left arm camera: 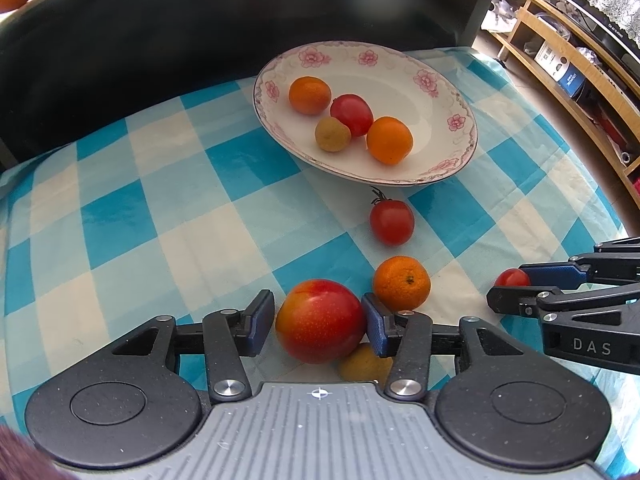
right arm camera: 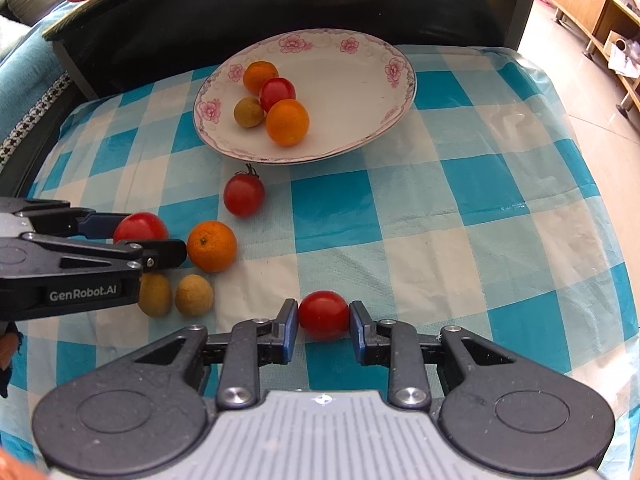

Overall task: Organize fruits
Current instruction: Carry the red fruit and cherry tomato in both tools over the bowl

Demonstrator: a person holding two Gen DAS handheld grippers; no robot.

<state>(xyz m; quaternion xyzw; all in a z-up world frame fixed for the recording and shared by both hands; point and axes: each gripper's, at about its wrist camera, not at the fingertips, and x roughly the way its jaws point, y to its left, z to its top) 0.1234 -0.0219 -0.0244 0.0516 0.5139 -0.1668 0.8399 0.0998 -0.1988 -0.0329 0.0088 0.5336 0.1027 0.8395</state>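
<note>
Nearest the left wrist camera, the left gripper (left arm camera: 320, 322) brackets a large red-orange fruit (left arm camera: 320, 320); its pads sit at the fruit's flanks, but whether they press cannot be told. Behind it lie a mandarin (left arm camera: 401, 282) and a stemmed tomato (left arm camera: 391, 222), lined up toward the flowered plate (left arm camera: 448, 152) near the far edge of the checked tablecloth (left arm camera: 120, 220). The plate already carries four fruits, so it is presumably the collection point.

Pinched between the right gripper's (right arm camera: 324, 316) pads is a small red tomato (right arm camera: 324, 314), low over the cloth near the front edge, ready to carry plateward.

Only the right wrist view shows two tan longans (right arm camera: 194, 295) beside the left gripper; the left view hides all but a sliver of one.
</note>
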